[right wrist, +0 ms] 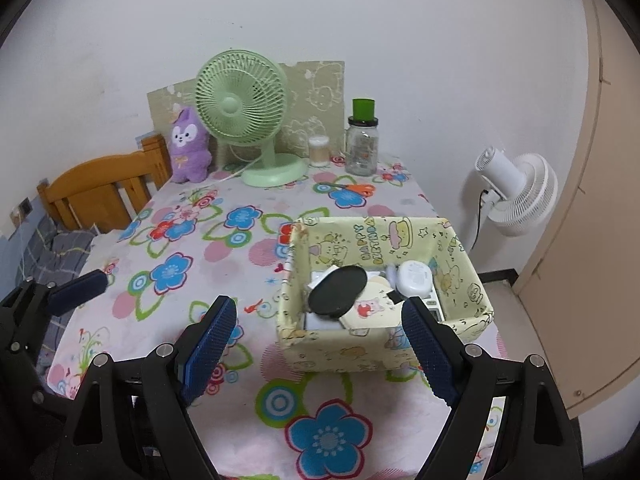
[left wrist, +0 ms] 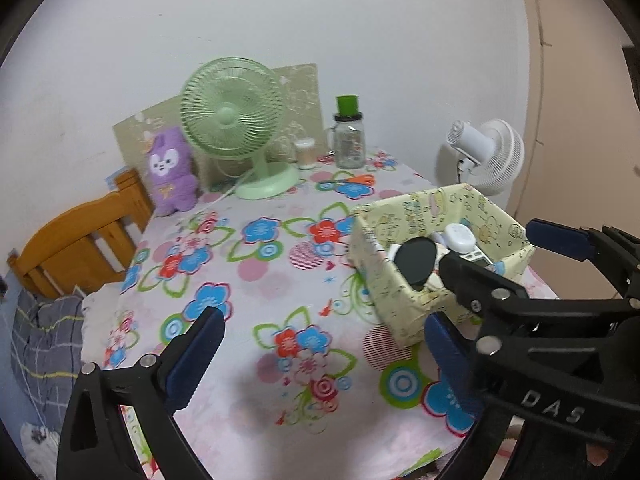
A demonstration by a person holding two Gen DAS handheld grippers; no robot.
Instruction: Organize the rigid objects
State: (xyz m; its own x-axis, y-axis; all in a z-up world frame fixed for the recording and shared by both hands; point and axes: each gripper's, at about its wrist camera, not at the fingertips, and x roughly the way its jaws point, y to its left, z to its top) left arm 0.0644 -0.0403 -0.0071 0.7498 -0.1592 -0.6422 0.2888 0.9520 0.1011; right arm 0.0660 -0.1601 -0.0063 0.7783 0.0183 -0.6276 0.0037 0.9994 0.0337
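Yellow box (right wrist: 384, 344) hugs the table's right edge; left gripper (left wrist: 320, 356) and right gripper (right wrist: 320, 344) both released.

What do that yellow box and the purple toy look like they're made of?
The box looks like cardboard wrapped in matte printed paper: its rim is creased and dented. The purple toy looks like soft plush fabric, with a fuzzy outline.
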